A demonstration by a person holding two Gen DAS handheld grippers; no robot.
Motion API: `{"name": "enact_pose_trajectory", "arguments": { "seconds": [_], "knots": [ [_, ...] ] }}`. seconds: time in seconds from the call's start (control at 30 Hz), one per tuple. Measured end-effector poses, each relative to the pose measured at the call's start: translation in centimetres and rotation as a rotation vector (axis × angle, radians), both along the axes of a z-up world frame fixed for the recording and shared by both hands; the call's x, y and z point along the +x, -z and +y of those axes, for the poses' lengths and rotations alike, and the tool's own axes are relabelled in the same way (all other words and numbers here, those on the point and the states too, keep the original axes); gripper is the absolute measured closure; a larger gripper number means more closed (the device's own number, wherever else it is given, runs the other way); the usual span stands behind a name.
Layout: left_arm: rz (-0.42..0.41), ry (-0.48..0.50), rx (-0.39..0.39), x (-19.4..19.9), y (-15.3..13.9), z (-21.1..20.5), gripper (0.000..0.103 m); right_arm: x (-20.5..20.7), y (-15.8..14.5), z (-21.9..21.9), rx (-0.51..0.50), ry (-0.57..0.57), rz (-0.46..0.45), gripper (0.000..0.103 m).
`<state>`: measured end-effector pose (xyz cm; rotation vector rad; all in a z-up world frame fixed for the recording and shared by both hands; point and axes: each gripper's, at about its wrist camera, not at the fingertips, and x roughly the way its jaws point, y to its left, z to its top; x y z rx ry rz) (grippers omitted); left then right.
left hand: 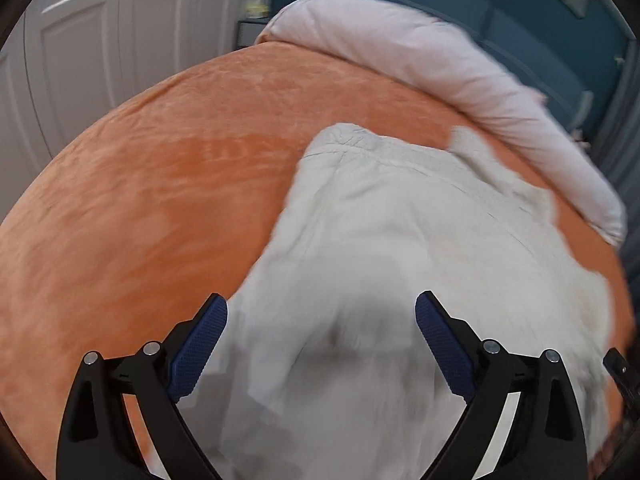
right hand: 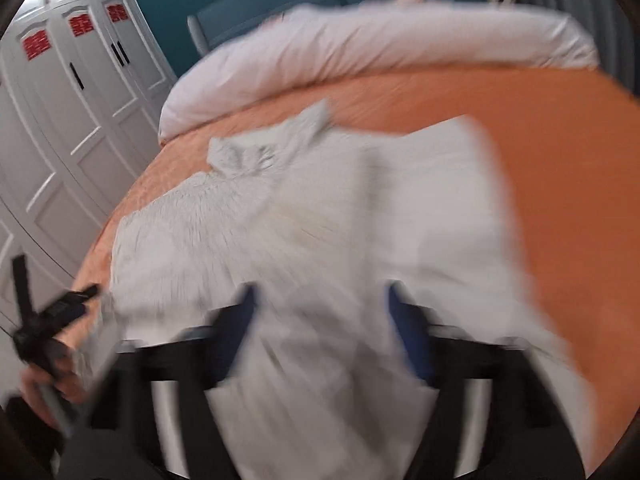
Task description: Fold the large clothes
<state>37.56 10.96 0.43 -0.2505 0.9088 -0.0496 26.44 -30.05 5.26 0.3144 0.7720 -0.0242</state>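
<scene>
A large pale grey-white garment (left hand: 400,240) lies spread on an orange bedspread (left hand: 140,208). My left gripper (left hand: 320,320) is open, its blue pads wide apart just above the garment's near part. In the right wrist view the same garment (right hand: 300,232) fills the middle of the bed, with its fluffy side to the left. My right gripper (right hand: 320,312) is open over the garment's near edge, and the view is blurred by motion. The left gripper (right hand: 60,312) shows at the far left of that view, held in a hand.
A rolled pink duvet (left hand: 440,72) lies along the head of the bed, also in the right wrist view (right hand: 380,44). White wardrobe doors (right hand: 60,120) stand close beside the bed. A teal wall (left hand: 520,0) is behind.
</scene>
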Motion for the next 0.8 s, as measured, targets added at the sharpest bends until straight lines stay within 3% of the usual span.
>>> {"name": "enact_pose_trajectory", "arguments": {
  "seconds": [0.07, 0.17, 0.27, 0.37, 0.43, 0.47, 0.5, 0.53, 0.6, 0.7, 0.8],
  "knots": [
    [0.028, 0.004, 0.010, -4.2, -1.0, 3.2, 0.006, -5.9, -0.6, -1.8, -0.059, 0.002, 0.032, 0.030],
    [0.124, -0.012, -0.064, -10.2, -0.5, 7.0, 0.006, -14.3, 0.4, -4.6, -0.094, 0.065, 0.155, 0.025],
    [0.215, -0.002, -0.173, -15.7, 0.8, 8.8, 0.006, -21.3, 2.6, -7.0, 0.101, 0.126, 0.246, 0.024],
    [0.273, 0.036, -0.233, -19.0, 2.0, 8.1, 0.006, -24.5, 5.0, -7.0, 0.311, 0.150, 0.285, 0.024],
    [0.287, 0.053, -0.228, -19.9, 2.3, 7.2, 0.019, -25.2, 5.1, -6.4, 0.341, 0.158, 0.263, 0.041],
    [0.273, 0.062, -0.203, -20.2, 2.0, 6.5, 0.028, -25.0, 5.3, -5.9, 0.361, 0.160, 0.274, 0.056],
    [0.264, 0.088, -0.204, -20.5, 1.8, 6.0, 0.051, -24.8, 5.2, -5.7, 0.371, 0.172, 0.279, 0.072],
    [0.271, 0.101, -0.206, -20.6, 1.6, 5.7, 0.066, -24.7, 4.8, -5.5, 0.383, 0.164, 0.274, 0.080],
    [0.235, 0.121, -0.199, -21.4, -0.2, 5.3, 0.087, -25.0, 2.6, -4.7, 0.355, 0.135, 0.245, 0.088],
    [0.187, 0.173, -0.185, -24.1, -3.2, 5.5, 0.090, -26.7, -0.6, -4.0, 0.307, 0.073, 0.220, 0.089],
    [0.199, 0.217, -0.160, -27.2, -4.5, 5.9, 0.091, -29.5, -1.7, -3.2, 0.225, 0.013, 0.276, 0.090]
  ]
}}
